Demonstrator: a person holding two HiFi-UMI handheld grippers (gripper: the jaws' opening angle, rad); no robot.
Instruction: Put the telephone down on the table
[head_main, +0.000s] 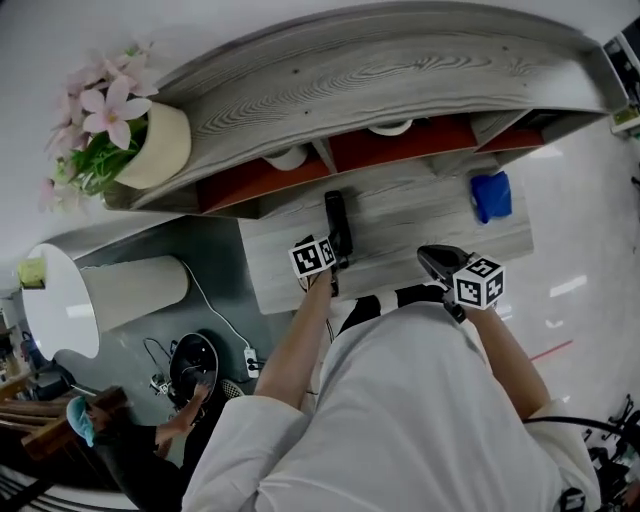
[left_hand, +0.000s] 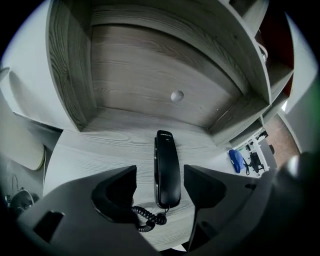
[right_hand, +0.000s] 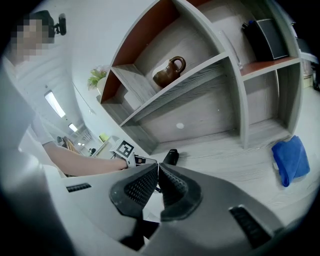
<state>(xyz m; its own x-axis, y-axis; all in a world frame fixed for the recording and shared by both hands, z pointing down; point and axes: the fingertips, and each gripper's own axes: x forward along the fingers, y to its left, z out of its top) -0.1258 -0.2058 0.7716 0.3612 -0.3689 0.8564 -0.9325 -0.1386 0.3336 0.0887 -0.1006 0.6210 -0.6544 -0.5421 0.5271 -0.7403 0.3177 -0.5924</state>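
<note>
Telephone (left_hand: 166, 160) rests on table (left_hand: 100, 145), cord (left_hand: 145, 220) apparently continuing behind left claw (left_hand: 160, 172).

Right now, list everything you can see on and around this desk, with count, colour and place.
telephone: one, black, lying on the table between the left jaws
cloth: one, blue, on the table's right side
jug: one, brown, on a middle shelf
flower pot: one, cream with pink flowers, on top of the shelf unit
shelf unit: one, grey wood, at the table's back
table: one, grey wood, before the person
left gripper: one, black, jaws apart either side of the telephone
right gripper: one, black, jaws together, empty
</note>
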